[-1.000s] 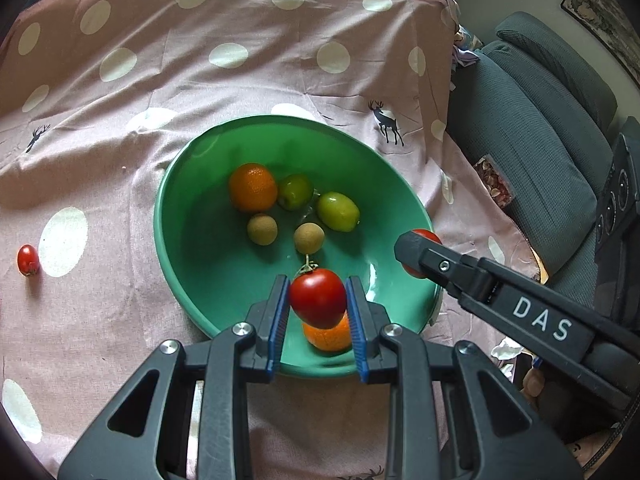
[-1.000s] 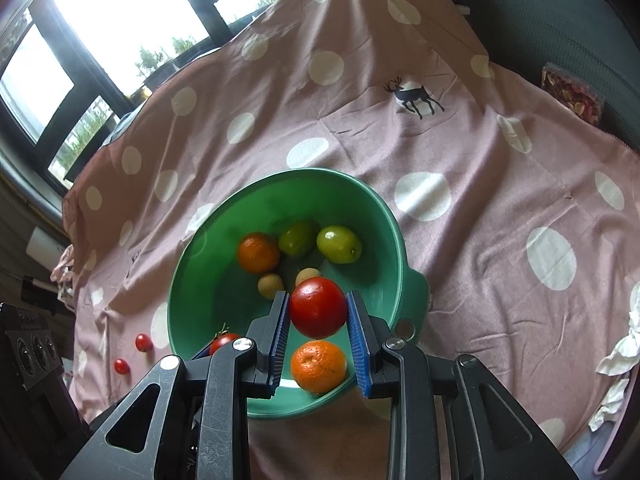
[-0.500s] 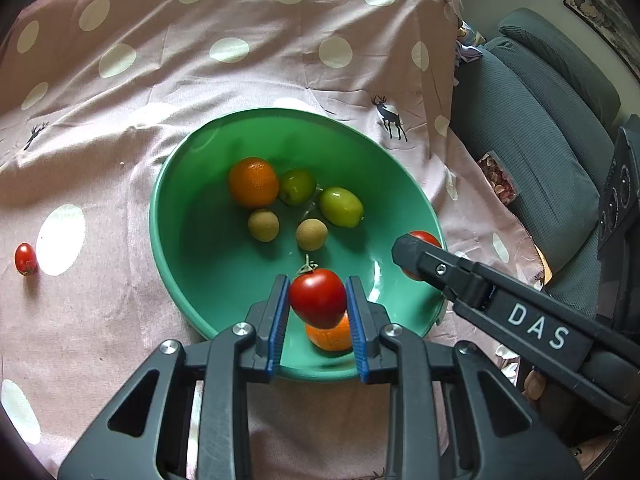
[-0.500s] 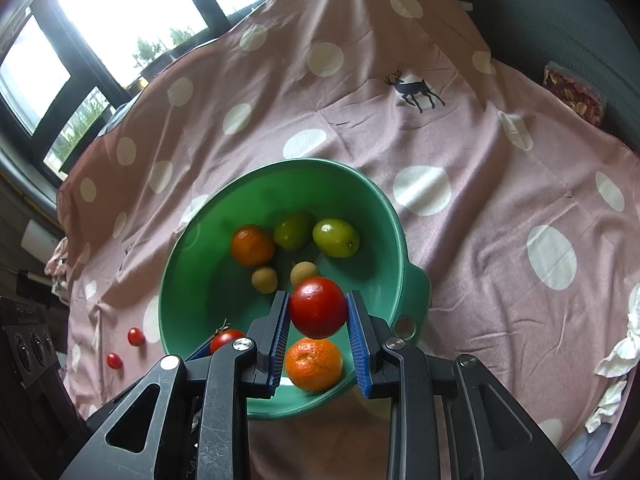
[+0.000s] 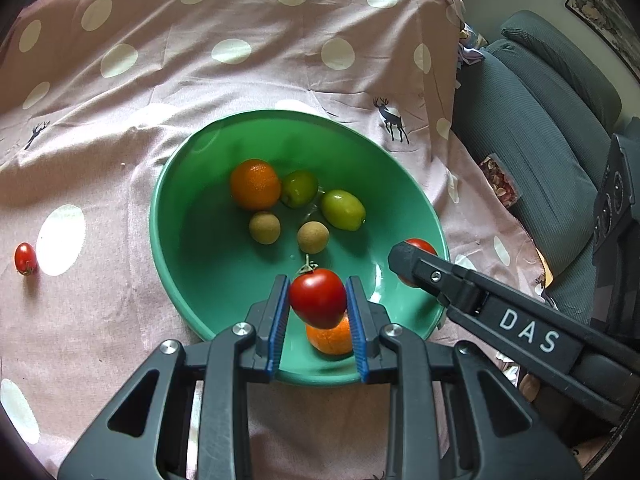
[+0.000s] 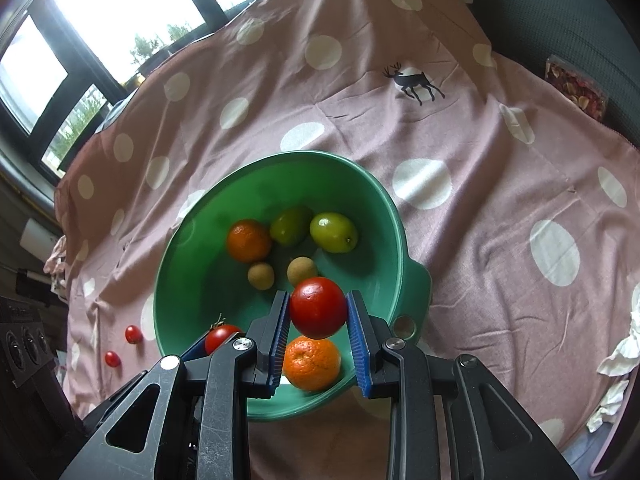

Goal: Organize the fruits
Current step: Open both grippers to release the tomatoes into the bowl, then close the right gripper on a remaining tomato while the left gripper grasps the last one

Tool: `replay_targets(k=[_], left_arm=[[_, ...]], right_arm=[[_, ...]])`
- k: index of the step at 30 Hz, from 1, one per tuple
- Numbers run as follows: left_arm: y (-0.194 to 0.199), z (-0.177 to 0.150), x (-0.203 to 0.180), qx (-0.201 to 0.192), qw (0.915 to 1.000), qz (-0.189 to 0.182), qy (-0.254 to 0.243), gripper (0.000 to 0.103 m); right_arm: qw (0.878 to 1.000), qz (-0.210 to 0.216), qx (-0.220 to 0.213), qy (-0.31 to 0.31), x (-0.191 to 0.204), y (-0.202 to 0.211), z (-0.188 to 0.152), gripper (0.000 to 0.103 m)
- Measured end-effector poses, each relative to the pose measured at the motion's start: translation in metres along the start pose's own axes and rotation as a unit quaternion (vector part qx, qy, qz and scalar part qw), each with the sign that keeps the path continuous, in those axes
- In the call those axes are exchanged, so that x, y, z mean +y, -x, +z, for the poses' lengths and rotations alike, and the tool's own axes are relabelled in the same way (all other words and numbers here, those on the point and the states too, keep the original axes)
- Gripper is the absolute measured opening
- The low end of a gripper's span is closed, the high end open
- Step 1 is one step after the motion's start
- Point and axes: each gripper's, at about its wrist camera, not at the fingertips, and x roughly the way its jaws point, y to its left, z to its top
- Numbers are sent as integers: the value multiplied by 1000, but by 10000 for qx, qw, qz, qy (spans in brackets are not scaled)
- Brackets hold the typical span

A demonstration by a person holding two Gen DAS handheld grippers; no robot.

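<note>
Your left gripper (image 5: 318, 306) and right gripper (image 6: 318, 307) each clamp a tomato over the bowl's (image 5: 180, 248) 6 o'clock rim.

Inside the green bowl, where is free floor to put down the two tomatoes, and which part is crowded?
In the green bowl, the left half of the floor is bare, between the left wall and the longans. The far middle is crowded: orange, two green fruits. Near rim: a mandarin.
</note>
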Motion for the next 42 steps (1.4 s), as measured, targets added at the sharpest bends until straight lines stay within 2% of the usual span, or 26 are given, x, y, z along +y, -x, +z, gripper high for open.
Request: replay_targets(k=[4, 5, 6, 8, 11, 13, 14, 15, 19, 23, 29, 31, 32, 34, 38, 42], left_arm=[[2, 0, 2, -33, 10000, 18, 22, 28], [4, 0, 2, -39, 10000, 20, 33, 30], [5, -1, 3, -40, 10000, 22, 28, 39], [10, -1, 4, -149, 9999, 16, 22, 50], [20, -2, 5, -321, 9994, 96, 0, 52], [27, -2, 8, -382, 9992, 79, 20, 53], [31, -2, 11, -425, 9991, 71, 38, 53], [36, -3, 14, -487, 9988, 79, 66, 55], [61, -6, 32, -769, 9965, 256, 195, 61], [89, -9, 62, -954, 9932, 553, 385, 64], [140, -14, 117, -1289, 9808, 1219, 806, 73], [156, -16, 136, -1424, 9741, 1482, 948, 77], [163, -17, 146, -1482, 9706, 1612, 1002, 79], [173, -19, 166, -1553, 9648, 1802, 1121, 80], [174, -28, 208, -1522, 9588, 1859, 1517, 80], [158, -29, 231, -1223, 9592, 1951, 1640, 76]], right_arm=[[10000, 7, 7, -18, 0, -1, 0, 30], [10000, 8, 15, -30, 0, -1, -1, 30], [10000, 16, 16, -43, 0, -1, -1, 30], [10000, 28, 19, -73, -1, -1, 0, 30], [9998, 108, 81, -140, -2, -2, -1, 30], [9998, 89, 92, -136, -1, -1, -1, 35], [9998, 90, 68, -145, -1, -1, -1, 42], [9999, 86, 30, -141, 0, 1, -1, 44], [9999, 70, -85, -70, 5, 6, -2, 44], [9998, 100, -173, -22, 12, 8, -2, 46], [9995, 144, -265, 128, 29, 10, -6, 47], [9992, 187, -284, 194, 35, 10, -7, 53], [9991, 219, -295, 229, 38, 10, -8, 61], [9985, 298, -354, 295, 45, 11, -10, 63], [9970, 474, -416, 442, 63, 12, -15, 63], [9929, 802, -460, 745, 93, 10, -23, 63]])
